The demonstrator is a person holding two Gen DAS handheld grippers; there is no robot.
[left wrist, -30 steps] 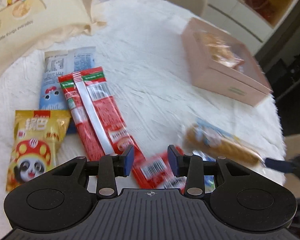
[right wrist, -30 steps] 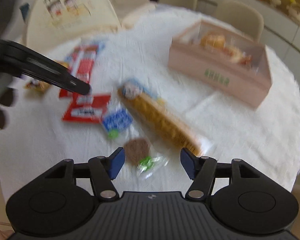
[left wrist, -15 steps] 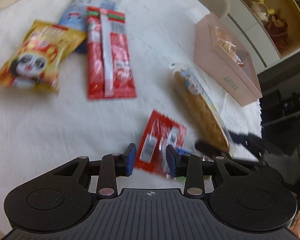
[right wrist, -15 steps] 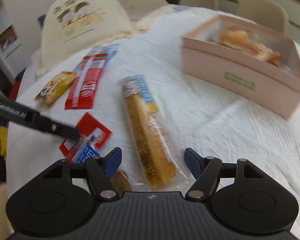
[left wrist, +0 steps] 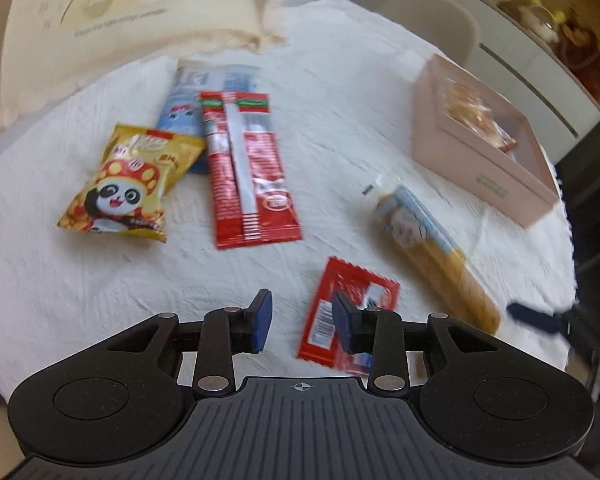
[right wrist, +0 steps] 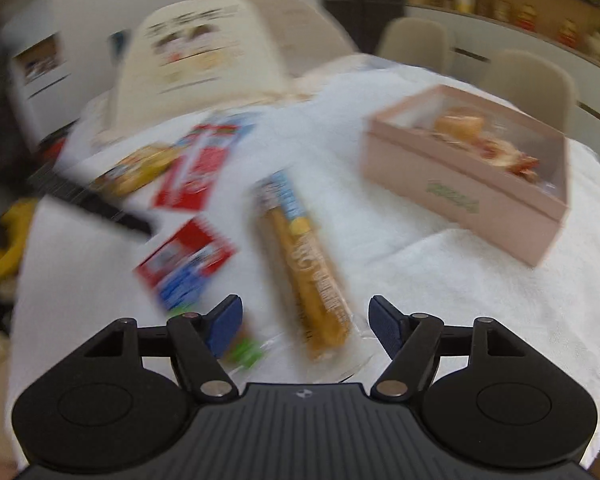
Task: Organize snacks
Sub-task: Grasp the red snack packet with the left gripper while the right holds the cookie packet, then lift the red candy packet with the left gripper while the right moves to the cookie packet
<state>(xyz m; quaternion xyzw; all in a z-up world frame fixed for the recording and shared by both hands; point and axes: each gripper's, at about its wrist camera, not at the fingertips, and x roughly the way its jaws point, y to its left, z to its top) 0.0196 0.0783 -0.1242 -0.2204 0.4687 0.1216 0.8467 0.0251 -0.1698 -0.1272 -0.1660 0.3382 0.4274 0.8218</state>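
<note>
Snacks lie on a white tablecloth (left wrist: 340,92). A yellow panda bag (left wrist: 128,184), a long red packet (left wrist: 248,172) over a light-blue packet (left wrist: 204,92), a small red packet (left wrist: 352,300) and a long biscuit stick pack (left wrist: 432,248) show in the left wrist view. My left gripper (left wrist: 301,326) is open and empty, its right finger over the small red packet. My right gripper (right wrist: 306,322) is open wide around the near end of the biscuit stick pack (right wrist: 308,276). The small red packet (right wrist: 188,260) lies left of it.
A pink box (left wrist: 484,148) with pastries stands at the far right, also in the right wrist view (right wrist: 468,176). A cream printed bag (left wrist: 120,16) stands at the back left. Chairs (right wrist: 528,76) and shelves stand behind the round table. The right gripper's finger (left wrist: 532,316) shows at the table's right edge.
The left gripper has pulled back and opened a little wider; the small red packet now lies under its right finger. The right gripper has moved forward over the biscuit stick's near end.
</note>
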